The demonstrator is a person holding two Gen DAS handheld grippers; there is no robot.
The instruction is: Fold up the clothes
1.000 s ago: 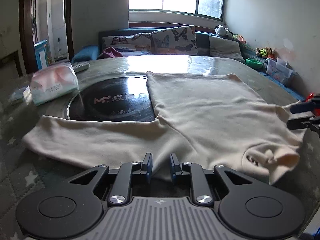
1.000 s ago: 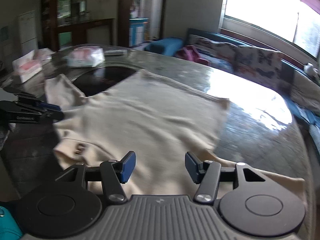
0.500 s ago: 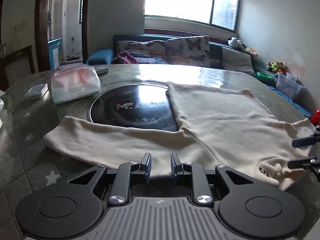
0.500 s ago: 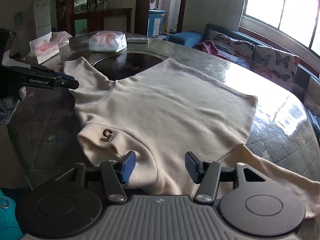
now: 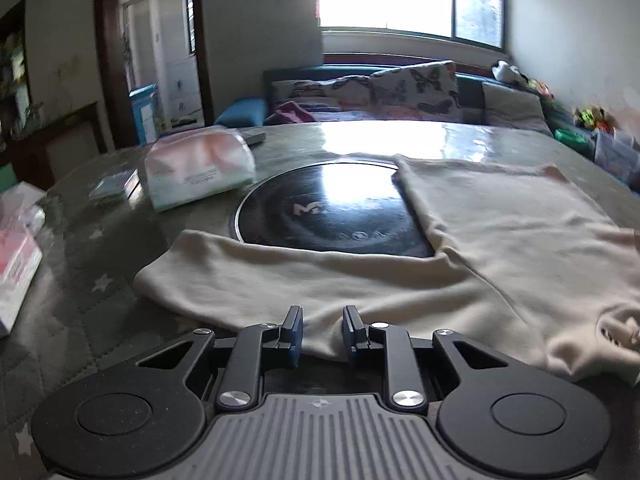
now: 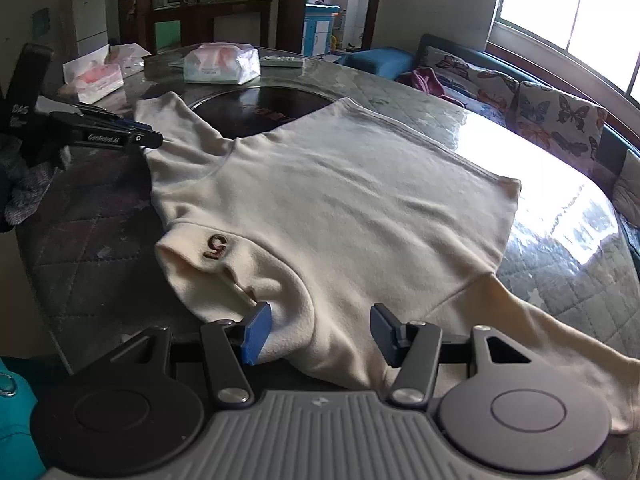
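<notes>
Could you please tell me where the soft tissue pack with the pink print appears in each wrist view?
Left wrist: tissue pack upper left, left of the black round plate.
Right wrist: tissue pack top centre, beyond the plate.
Shared landmark: the cream sweater.

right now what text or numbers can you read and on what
"5": on the shirt, stitched at its collar.
"M": on the black disc; the rest is blurred.
"GenRobot.AI", partly blurred: on the left claw.
Tissue pack print: too small to read.
</notes>
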